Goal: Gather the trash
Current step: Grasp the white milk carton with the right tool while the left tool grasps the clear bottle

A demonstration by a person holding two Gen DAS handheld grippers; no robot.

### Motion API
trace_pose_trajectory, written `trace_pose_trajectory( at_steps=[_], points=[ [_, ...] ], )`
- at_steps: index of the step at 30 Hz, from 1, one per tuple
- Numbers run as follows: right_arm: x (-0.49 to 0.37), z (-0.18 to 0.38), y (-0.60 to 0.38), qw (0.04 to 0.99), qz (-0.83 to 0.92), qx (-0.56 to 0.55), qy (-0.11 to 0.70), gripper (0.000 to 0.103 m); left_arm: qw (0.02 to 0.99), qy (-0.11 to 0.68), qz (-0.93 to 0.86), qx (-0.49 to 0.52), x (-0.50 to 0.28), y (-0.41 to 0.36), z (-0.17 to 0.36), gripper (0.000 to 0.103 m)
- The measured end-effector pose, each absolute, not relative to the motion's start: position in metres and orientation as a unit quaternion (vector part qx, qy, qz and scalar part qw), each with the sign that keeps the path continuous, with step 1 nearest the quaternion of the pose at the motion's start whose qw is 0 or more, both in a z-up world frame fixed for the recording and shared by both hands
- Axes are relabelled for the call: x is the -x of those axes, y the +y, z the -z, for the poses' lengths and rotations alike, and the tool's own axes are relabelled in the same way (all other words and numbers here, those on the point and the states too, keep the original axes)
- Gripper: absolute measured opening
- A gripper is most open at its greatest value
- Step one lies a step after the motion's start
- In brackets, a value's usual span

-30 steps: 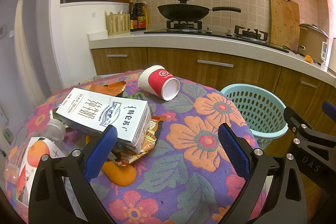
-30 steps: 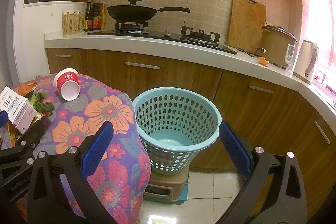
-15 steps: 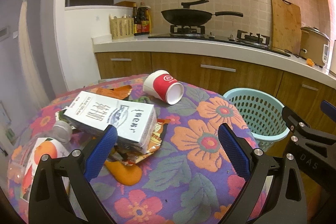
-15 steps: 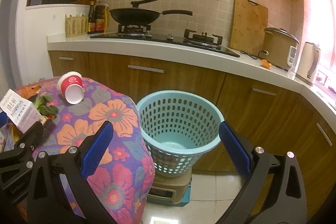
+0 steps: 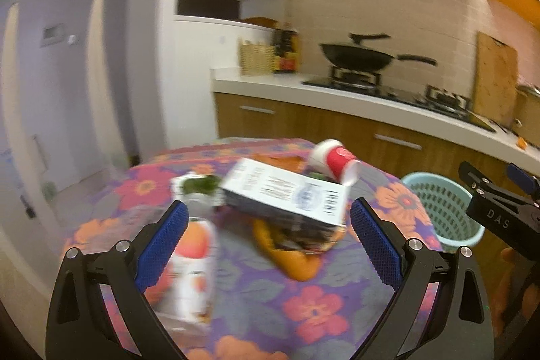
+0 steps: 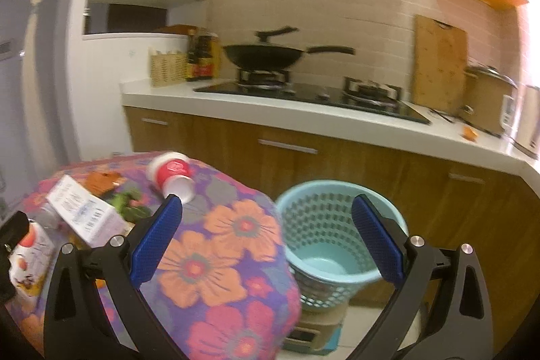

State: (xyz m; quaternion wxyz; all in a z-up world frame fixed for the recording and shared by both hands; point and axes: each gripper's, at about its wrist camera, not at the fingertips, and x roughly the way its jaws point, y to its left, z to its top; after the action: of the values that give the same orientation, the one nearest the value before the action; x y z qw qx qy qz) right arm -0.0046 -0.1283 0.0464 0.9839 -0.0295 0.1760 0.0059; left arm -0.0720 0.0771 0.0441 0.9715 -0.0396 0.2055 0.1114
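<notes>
Both views swung leftward (blurred), left gripper [image 5: 266,225] agape over milk carton [image 5: 287,196]

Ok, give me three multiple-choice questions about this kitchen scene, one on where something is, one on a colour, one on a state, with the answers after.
1. Where does the laundry-style basket stand?
A. on the flowered table
B. on the floor beside the table, raised on a small box
C. on the counter

2. What colour is the outside of the paper cup?
A. red
B. green
C. black

3. How do the jaws of the right gripper stand?
A. shut on the cup
B. shut on the carton
C. open, holding nothing

Answers: B, its base rests on a box on the tiles next to the table; A, a red wall with a white rim; C, the blue pads are wide apart with only table and basket between them.
</notes>
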Motion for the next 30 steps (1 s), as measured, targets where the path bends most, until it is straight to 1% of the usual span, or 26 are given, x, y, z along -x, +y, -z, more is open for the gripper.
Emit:
trace_pose_trajectory(
  at_steps=[5, 11, 15, 20, 26, 30],
  points=[
    [-0.002, -0.054, -0.101, 0.979, -0.101, 0.053, 0.170, 0.095, 0.962, 0.218, -0.159, 0.051, 0.093, 0.112, -0.052, 0.094],
    [-0.010, -0.052, -0.059, 0.952, -0.247, 0.103, 0.151, 0.095, 0.940, 0.242, -0.227, 0.076, 0.111, 0.151, -0.037, 0.094],
    [-0.018, -0.041, -0.035, 0.915, -0.349, 0.127, 0.154, 0.095, 0.929, 0.253, -0.249, 0.101, 0.119, 0.165, -0.025, 0.094],
    [-0.041, -0.022, -0.016, 0.874, -0.430, 0.149, 0.170, 0.095, 0.922, 0.270, -0.264, 0.085, 0.119, 0.161, -0.018, 0.094],
    [-0.064, -0.014, -0.014, 0.846, -0.475, 0.132, 0.203, 0.095, 0.919, 0.290, -0.252, 0.094, 0.106, 0.154, -0.007, 0.094],
    [-0.068, -0.010, -0.006, 0.830, -0.489, 0.171, 0.205, 0.095, 0.916, 0.309, -0.232, 0.108, 0.094, 0.154, 0.003, 0.093]
  ],
)
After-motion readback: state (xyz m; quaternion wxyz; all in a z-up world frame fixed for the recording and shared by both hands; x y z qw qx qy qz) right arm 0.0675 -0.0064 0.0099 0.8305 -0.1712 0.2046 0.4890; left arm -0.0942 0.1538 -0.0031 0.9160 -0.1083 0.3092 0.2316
